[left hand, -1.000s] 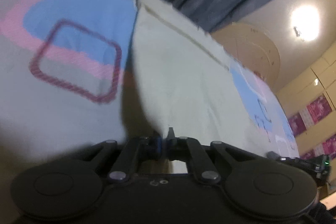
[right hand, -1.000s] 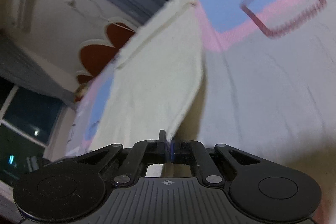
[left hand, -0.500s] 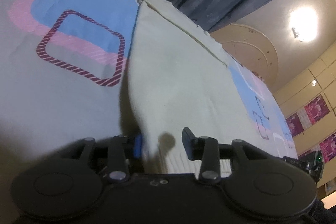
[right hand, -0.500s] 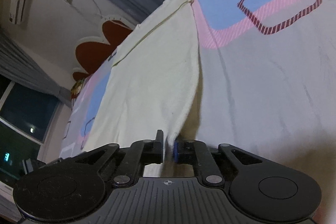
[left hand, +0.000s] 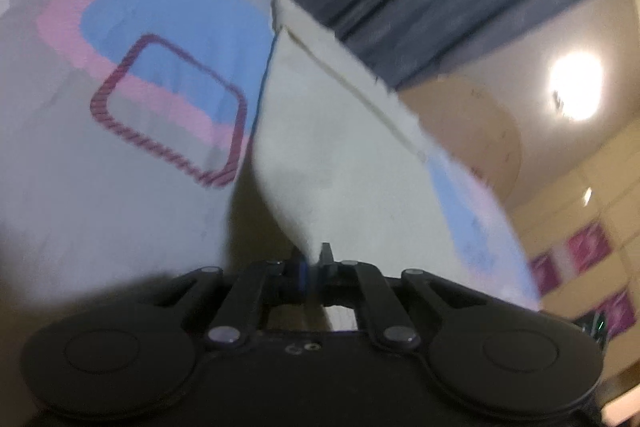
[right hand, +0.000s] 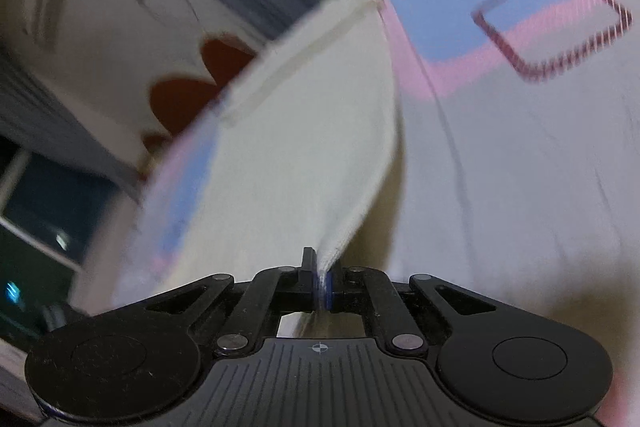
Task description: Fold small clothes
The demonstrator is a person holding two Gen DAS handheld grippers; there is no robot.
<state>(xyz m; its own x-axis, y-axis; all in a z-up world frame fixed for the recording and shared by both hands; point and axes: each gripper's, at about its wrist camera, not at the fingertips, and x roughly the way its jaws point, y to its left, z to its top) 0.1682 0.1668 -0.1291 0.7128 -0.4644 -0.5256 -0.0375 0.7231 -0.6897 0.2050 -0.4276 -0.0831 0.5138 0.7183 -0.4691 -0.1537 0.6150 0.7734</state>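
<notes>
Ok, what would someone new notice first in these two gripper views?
First, the cream garment spread on the patterned bedsheet, its near edge pinched by the left gripper and the right gripper, both shut on the cloth. Next, the sheet's blue and pink blocks with a striped maroon square, beside the garment.

Both views are smeared by motion blur. The cream garment (left hand: 344, 155) loses its near corner between the closed jaws of the left gripper (left hand: 314, 261), so the pinched edge is hidden; likewise at the right gripper (right hand: 320, 277). Far beyond the jaws, its seam (right hand: 320, 39) reads only as a soft line. The bedsheet (left hand: 100, 187) is cut off by the frame edges.
</notes>
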